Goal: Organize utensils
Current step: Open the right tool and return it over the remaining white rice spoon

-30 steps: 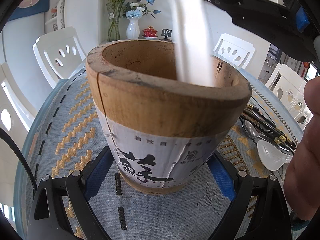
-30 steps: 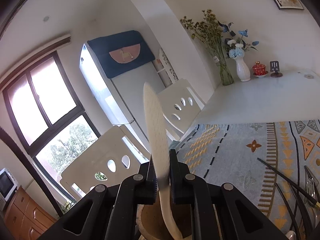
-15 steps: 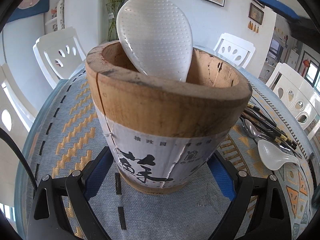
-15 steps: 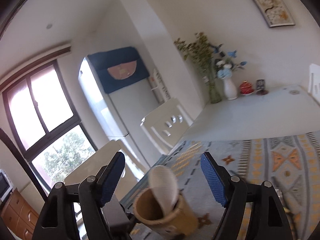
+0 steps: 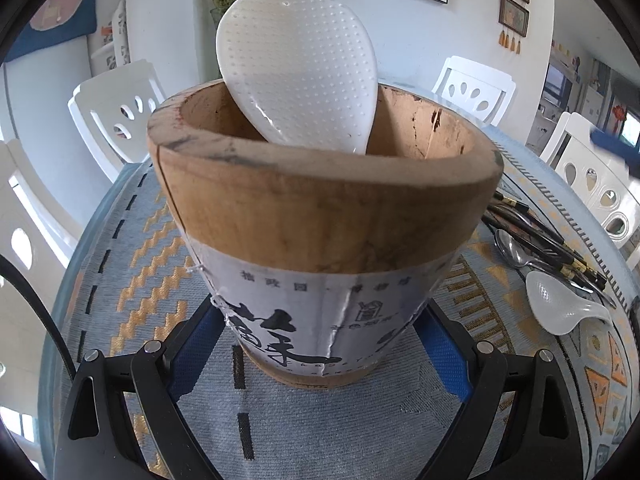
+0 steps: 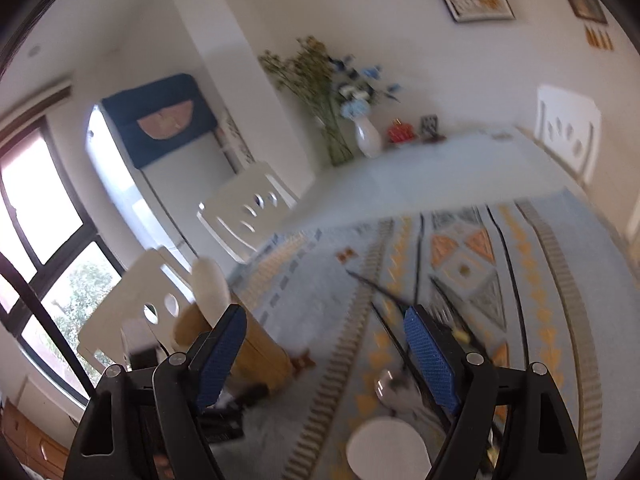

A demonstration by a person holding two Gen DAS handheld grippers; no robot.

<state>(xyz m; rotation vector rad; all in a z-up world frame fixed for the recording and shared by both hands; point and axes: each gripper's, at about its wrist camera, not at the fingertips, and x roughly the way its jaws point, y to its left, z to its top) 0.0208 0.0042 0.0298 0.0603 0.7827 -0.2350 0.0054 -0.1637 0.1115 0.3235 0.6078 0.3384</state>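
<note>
Left gripper (image 5: 320, 344) angled downward, pads clamped on either side of the wooden holder's (image 5: 324, 216) lower wall, holder upright on the patterned mat (image 5: 120, 280). White rice paddle (image 5: 300, 68) standing in the holder, head up, leaning against the far inner wall. Right gripper (image 6: 326, 354) tilted down over the mat, jaws just opened wide, nothing between the pads. Beneath and ahead of it: second white paddle (image 6: 386, 448), metal spoon (image 6: 394, 390) and dark chopsticks (image 6: 384, 292) lying loose on the mat, well apart from the holder. Right wrist view blurred.
</note>
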